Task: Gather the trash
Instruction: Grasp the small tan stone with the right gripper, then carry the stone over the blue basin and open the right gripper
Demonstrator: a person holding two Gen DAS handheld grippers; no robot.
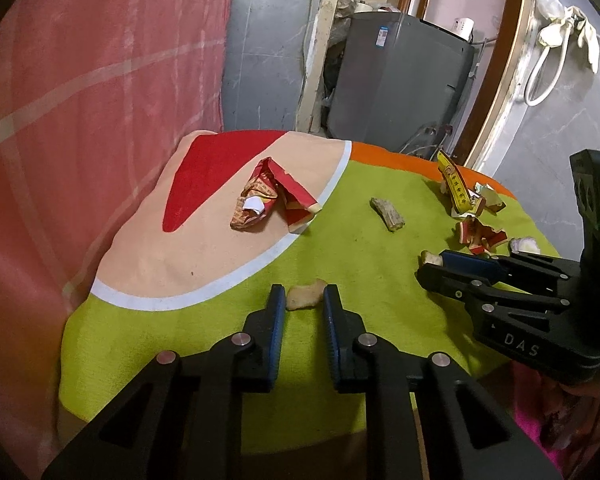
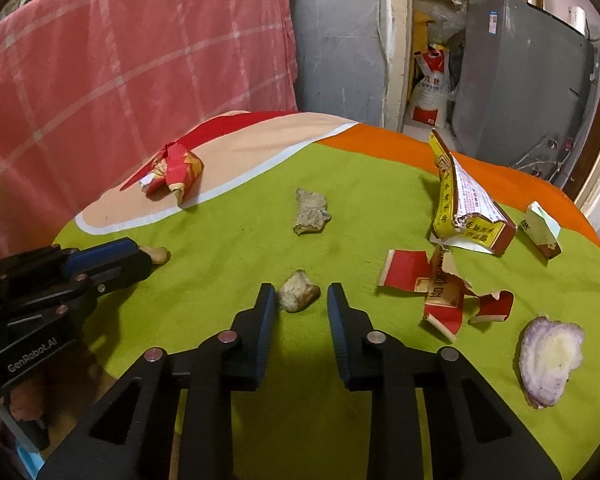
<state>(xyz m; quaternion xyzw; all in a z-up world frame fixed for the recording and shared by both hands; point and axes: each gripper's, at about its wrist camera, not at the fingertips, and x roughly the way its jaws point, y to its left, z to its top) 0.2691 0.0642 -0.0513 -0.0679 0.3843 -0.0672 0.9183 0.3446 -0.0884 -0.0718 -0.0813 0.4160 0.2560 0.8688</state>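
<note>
- Right, I am holding the left gripper (image 1: 304, 300) low over the cloth-covered bench (image 2: 228, 264), and its jaws are clenching a tan scrap (image 1: 305, 298) at the very tips; in the right wrist view the scrap is poking out past the pads.
- I am keeping the right gripper (image 2: 300, 300) clamped too, with a pale lump (image 2: 298, 293) pinched between its tips and sitting right on the green cloth.
- Both pieces are lying straight ahead of their own jaws, caught only by the fingertips, so I am judging the grips shallow and any lift as needing care.
- No bin is showing in either view, so I cannot tell where these two are going.
- Of what is left, the grey-brown chunk (image 2: 311, 211) is lying dead ahead of the right jaws, beyond the lump.
- The torn red card (image 2: 444, 292), the yellow box (image 2: 468, 216) and the purple-edged peel (image 2: 550, 360) are all sitting on the right hand's side.
- The crumpled red wrapper (image 1: 272, 196) is resting well apart on the far left, nearer the left hand.
</note>
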